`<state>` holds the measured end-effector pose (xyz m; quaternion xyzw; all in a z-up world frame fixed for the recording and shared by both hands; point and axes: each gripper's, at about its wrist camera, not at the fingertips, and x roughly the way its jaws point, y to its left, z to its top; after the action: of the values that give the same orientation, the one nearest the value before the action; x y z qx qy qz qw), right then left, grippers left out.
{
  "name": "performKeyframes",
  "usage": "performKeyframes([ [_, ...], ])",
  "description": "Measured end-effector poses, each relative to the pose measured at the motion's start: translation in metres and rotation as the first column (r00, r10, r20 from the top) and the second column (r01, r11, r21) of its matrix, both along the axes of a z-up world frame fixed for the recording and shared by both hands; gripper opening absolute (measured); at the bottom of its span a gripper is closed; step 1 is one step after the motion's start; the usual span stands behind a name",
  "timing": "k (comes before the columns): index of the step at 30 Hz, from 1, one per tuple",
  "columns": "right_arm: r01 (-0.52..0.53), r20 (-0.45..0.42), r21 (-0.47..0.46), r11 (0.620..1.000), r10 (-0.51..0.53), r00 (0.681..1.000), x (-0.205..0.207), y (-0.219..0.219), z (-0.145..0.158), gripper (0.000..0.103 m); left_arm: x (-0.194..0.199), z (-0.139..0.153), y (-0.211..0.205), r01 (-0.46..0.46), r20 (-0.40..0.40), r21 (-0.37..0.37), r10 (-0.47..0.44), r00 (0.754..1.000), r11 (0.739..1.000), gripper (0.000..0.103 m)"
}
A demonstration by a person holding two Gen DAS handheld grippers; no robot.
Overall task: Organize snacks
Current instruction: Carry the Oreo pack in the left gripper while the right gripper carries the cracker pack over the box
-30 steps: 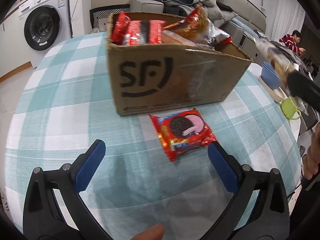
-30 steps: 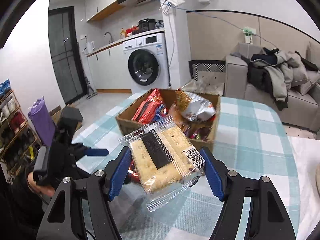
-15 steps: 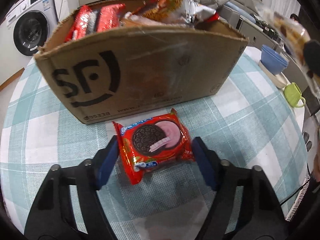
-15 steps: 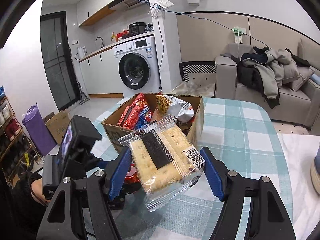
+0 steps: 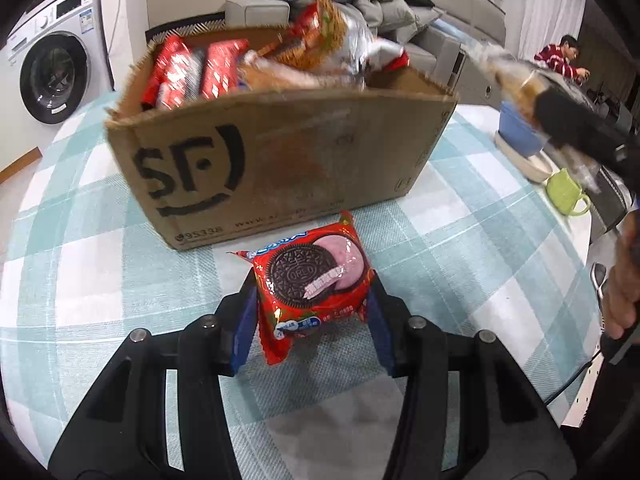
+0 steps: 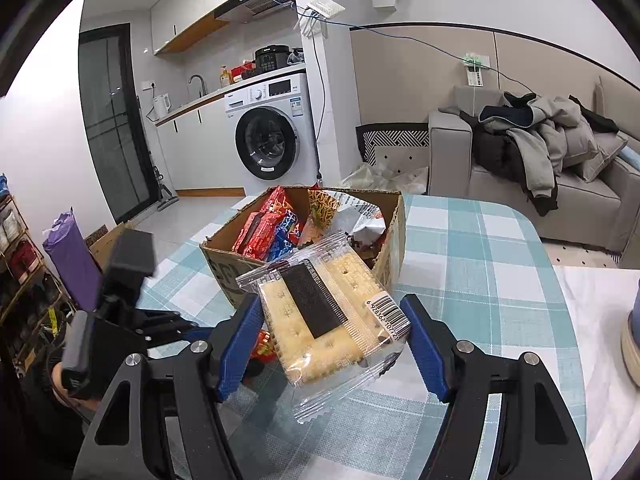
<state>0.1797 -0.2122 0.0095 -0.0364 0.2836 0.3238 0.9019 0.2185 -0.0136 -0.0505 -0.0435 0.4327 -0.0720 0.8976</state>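
My left gripper [image 5: 312, 312] is shut on a red Oreo packet [image 5: 314, 284], just in front of the cardboard SF box [image 5: 280, 160] that holds several snack packets [image 5: 256, 68]. My right gripper [image 6: 332, 320] is shut on a clear cracker packet [image 6: 326, 316] and holds it in the air above the table, in front of the box [image 6: 394, 240]. The right gripper shows blurred at the right of the left wrist view [image 5: 576, 128]. The left gripper [image 6: 120, 320] and a bit of the red packet [image 6: 264, 346] show low left in the right wrist view.
The box stands on a table with a teal-checked cloth [image 5: 460, 248]. A green cup [image 5: 566, 192] and a blue bowl on a white dish [image 5: 520, 140] sit at the table's right edge. A washing machine [image 6: 272, 136] and a sofa with clothes [image 6: 540, 152] lie beyond.
My left gripper closed in from open onto the Oreo packet and now grips it. My right gripper kept hold of the cracker packet and drew back a little from the box.
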Motion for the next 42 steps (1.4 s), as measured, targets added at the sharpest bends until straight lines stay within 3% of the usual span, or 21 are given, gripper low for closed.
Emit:
performKeyframes([
  [15,-0.015,-0.017,0.007,1.000,0.015,1.000,0.013,0.009,0.000,0.071,-0.031,0.081,0.042,-0.072,0.170,-0.037,0.077,0.983,0.997,0.046],
  [23,-0.054,-0.024,-0.043,0.998,0.053,0.998,0.036,0.033,0.000,0.071,-0.016,0.112,0.062,-0.093,0.210,-0.010,0.093,0.973,0.996,0.046],
  [37,-0.128,-0.118,-0.037,0.991,0.123,0.985,0.080,0.069,-0.007,0.071,0.048,0.108,0.074,-0.104,0.175,0.002,0.102,0.979,0.995,0.046],
  [42,-0.131,-0.115,-0.081,0.988,0.122,0.986,0.090,0.082,-0.012,0.071,0.065,0.101,0.078,-0.106,0.159,0.005,0.104,0.982,0.994,0.046],
])
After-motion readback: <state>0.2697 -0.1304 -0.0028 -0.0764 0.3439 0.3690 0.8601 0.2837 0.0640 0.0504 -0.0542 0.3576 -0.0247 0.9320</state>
